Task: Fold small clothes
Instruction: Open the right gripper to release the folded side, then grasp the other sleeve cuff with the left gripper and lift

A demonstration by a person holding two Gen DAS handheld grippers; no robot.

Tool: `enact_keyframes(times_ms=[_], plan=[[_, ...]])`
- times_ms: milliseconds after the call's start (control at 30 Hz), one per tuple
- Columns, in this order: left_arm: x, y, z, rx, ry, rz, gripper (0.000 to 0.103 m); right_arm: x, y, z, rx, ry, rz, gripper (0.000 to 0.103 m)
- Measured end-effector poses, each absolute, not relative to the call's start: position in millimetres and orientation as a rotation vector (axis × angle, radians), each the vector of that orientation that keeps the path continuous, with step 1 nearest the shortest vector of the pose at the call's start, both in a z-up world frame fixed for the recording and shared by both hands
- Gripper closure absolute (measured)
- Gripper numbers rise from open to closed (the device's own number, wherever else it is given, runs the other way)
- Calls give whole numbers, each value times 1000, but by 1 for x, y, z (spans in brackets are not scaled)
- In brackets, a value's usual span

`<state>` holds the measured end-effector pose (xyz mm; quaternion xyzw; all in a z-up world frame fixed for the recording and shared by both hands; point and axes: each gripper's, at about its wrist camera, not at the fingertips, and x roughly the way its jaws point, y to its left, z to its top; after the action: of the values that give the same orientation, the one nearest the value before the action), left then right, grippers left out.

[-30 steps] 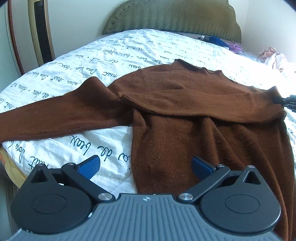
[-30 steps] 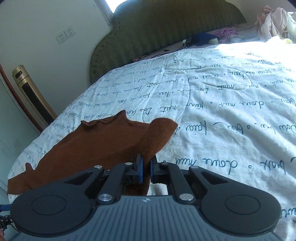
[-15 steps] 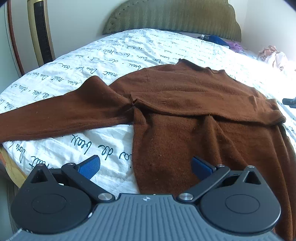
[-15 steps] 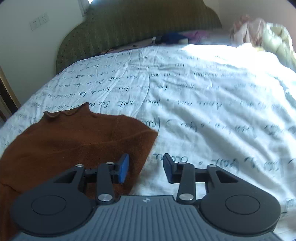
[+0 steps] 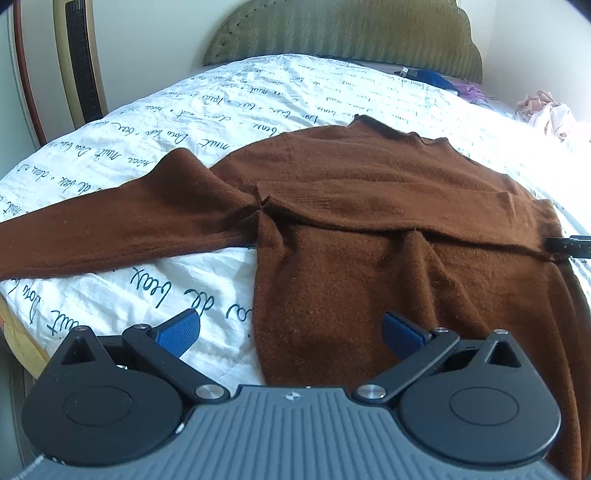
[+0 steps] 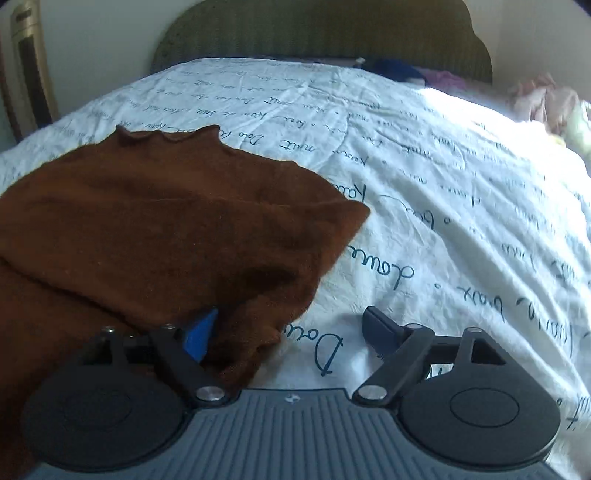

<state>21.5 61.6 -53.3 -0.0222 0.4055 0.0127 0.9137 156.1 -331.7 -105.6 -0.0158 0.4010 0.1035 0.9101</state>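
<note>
- Right gripper (image 6: 291, 328): jaws opening wide; a fold of the sweater (image 6: 155, 236) lies loose between them, unpinched.
- Left gripper (image 5: 291, 330): jaws wide, holding nothing, over the sweater's hem.
- One sleeve (image 5: 369, 199) is folded across the chest; the other sleeve (image 5: 110, 225) is still spread on the bed (image 5: 258, 96).
- Left, I judge: that sleeve, then the body.

Green headboard (image 5: 343, 33), script-printed white quilt (image 5: 258, 88), pale walls (image 5: 155, 37).

A bed (image 5: 258, 96) with a script-printed white quilt carries a brown sweater (image 5: 369, 206), spread flat, and crumpled pale clothes (image 5: 546, 114) near its far corner.
</note>
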Motion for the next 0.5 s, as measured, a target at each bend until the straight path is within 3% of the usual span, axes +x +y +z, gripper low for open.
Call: enact_keyframes(times_ms=[200,367,500], plan=[[46,63,-52,-73,852,49,0,139,-274,-40,-30,656,335,19],[33,146,-44,-189,798,166,0,124,-198,-18,-88,588,532,16],[3,249,-43,-492,716,248,0,114,-143,-19,-146,559,628,16]])
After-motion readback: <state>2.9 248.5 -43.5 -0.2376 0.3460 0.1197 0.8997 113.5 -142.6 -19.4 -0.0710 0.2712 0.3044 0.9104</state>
